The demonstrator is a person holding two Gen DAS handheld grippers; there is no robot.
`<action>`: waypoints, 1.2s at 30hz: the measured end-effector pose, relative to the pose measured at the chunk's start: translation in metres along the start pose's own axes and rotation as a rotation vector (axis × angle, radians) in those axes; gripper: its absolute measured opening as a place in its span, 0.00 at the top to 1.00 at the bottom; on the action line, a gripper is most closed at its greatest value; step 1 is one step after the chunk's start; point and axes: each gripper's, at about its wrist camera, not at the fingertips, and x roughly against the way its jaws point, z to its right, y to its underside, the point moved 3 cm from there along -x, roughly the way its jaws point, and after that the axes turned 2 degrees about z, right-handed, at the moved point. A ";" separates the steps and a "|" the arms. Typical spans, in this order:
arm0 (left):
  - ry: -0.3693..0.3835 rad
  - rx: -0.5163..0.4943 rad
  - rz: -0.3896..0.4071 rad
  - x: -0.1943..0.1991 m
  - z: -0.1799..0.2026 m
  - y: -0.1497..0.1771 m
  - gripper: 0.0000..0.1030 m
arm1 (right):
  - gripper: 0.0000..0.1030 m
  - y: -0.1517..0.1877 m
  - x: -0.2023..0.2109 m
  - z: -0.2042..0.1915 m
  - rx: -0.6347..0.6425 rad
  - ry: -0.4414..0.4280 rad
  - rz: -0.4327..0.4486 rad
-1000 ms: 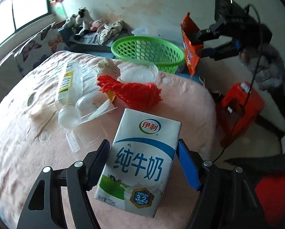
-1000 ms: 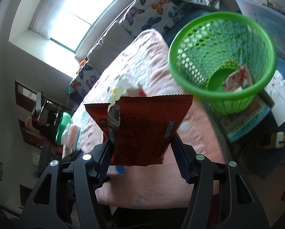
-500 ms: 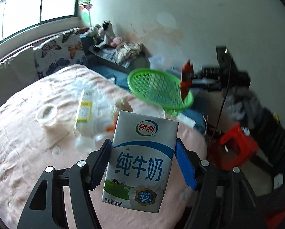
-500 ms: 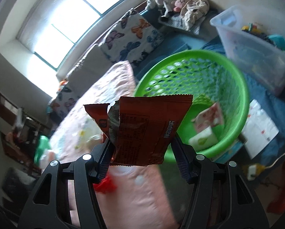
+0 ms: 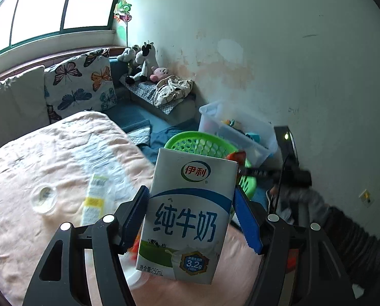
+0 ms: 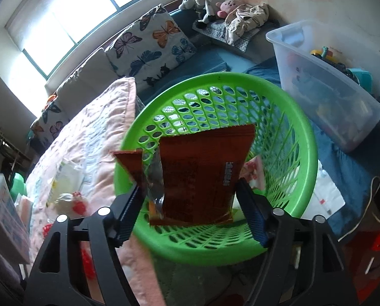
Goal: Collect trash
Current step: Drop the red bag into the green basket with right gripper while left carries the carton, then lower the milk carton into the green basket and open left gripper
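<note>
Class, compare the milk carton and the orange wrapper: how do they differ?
The milk carton is a stiff white-and-blue box; the orange wrapper is flat, crinkled foil. The carton is clamped upright in the left gripper; the wrapper sits loose between the right gripper's just-opened jaws, over the green basket. Both are trash.

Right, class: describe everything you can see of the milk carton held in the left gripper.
The milk carton is a tall, box-shaped paperboard pack, white with a curved blue band, large blue Chinese characters, a red and green oval logo near the top, a green meadow strip and a hexagonal badge at the bottom. It looks intact and undented. It stands nearly upright, clamped at its sides between the blue-padded fingers of the left gripper, lifted over the pink bedspread.
</note>
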 end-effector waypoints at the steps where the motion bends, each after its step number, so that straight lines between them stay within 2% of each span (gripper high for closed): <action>1: 0.002 0.002 -0.001 -0.005 0.002 -0.003 0.37 | 0.24 -0.001 -0.002 0.001 0.002 -0.004 -0.001; 12: 0.012 0.033 -0.039 -0.068 0.020 -0.035 0.37 | 0.24 0.005 0.015 0.017 0.011 -0.028 0.022; 19: 0.003 0.037 -0.061 -0.107 0.036 -0.046 0.37 | 0.24 0.015 0.042 0.023 0.062 0.003 0.074; 27: -0.046 0.032 -0.095 -0.157 0.052 -0.049 0.37 | 0.24 0.033 0.061 0.035 0.058 0.000 0.111; 33: -0.050 0.100 -0.137 -0.189 0.052 -0.046 0.37 | 0.24 0.043 0.063 0.043 0.049 0.001 0.110; 34: -0.050 0.107 -0.138 -0.192 0.052 -0.045 0.35 | 0.24 0.044 0.063 0.044 0.044 0.000 0.108; 36: -0.040 0.131 -0.147 -0.196 0.051 -0.041 0.27 | 0.24 0.046 0.063 0.046 0.036 -0.003 0.106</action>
